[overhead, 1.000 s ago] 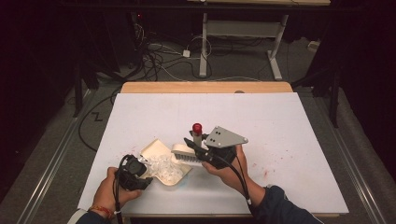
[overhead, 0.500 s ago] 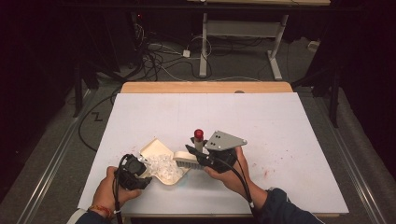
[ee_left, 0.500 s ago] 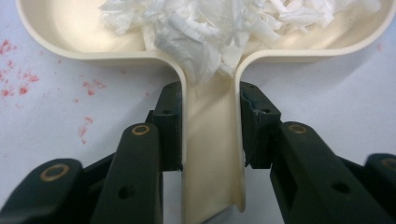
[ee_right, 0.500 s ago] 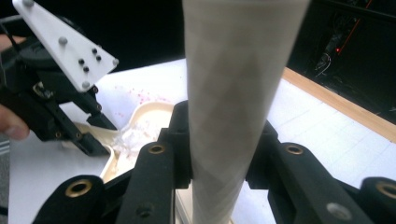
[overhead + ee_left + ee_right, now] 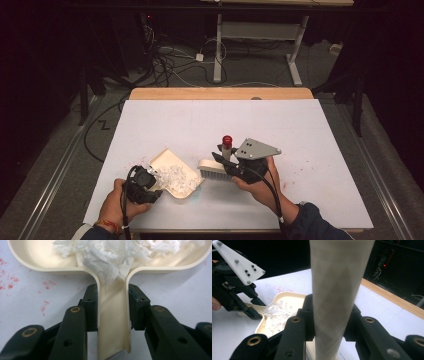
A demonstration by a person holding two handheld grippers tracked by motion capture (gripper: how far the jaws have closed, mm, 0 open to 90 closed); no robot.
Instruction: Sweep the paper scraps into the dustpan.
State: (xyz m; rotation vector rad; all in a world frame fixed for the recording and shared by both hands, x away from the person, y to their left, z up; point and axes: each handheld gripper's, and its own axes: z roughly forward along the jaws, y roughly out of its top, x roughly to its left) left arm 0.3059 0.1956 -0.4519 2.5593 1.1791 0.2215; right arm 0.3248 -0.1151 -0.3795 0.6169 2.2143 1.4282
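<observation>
The brush (image 5: 216, 169), clamped in the right gripper's (image 5: 226, 161) fingers, has swept from 3 o'clock to the lip of the dustpan (image 5: 165, 161), whose handle the left gripper's (image 5: 150, 178) fingers pinch, so the paper scraps (image 5: 176, 178) look gathered.

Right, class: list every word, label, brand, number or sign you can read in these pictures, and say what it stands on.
None can be read.
Dustpan: cream, no lettering.
Brush with its handle: no print, only a faint woven pattern.
Grey plate on the right gripper: screw holes, no marking.
Left gripper: black jaws, unmarked.
Table: red specks, no writing.
</observation>
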